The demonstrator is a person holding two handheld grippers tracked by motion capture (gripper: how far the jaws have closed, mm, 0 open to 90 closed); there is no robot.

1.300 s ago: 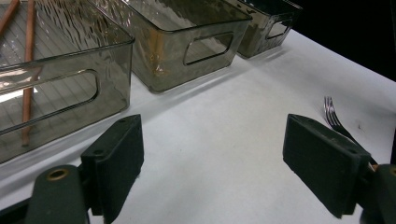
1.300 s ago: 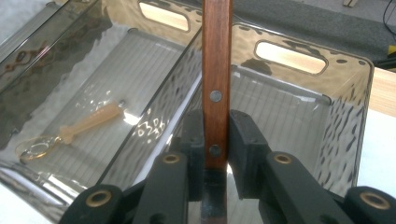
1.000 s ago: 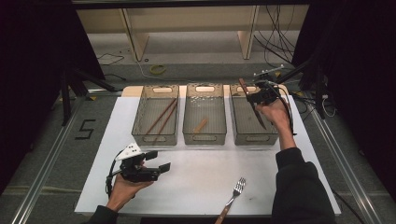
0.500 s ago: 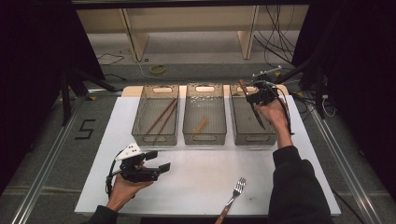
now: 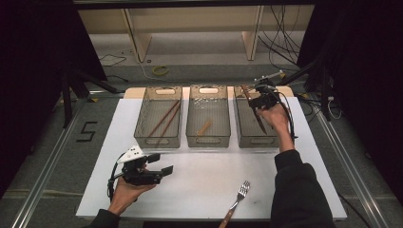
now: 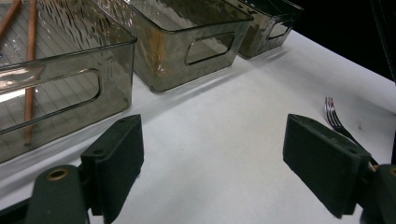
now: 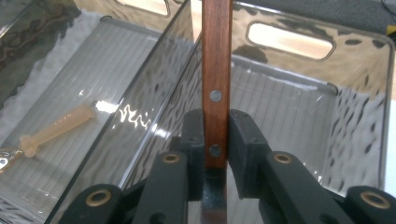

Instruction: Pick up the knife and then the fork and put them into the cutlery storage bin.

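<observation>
Right gripper view: right gripper (image 7: 215, 154) clamped on knife's (image 7: 216, 70) riveted wooden handle over bin (image 7: 359, 116). High view adds its blade (image 5: 260, 122); left gripper (image 5: 159, 164) wide, empty.

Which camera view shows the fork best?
The high view: the whole fork lies on the white mat, tines and wooden handle visible. The left gripper view shows mainly its tines near one jaw.
</observation>
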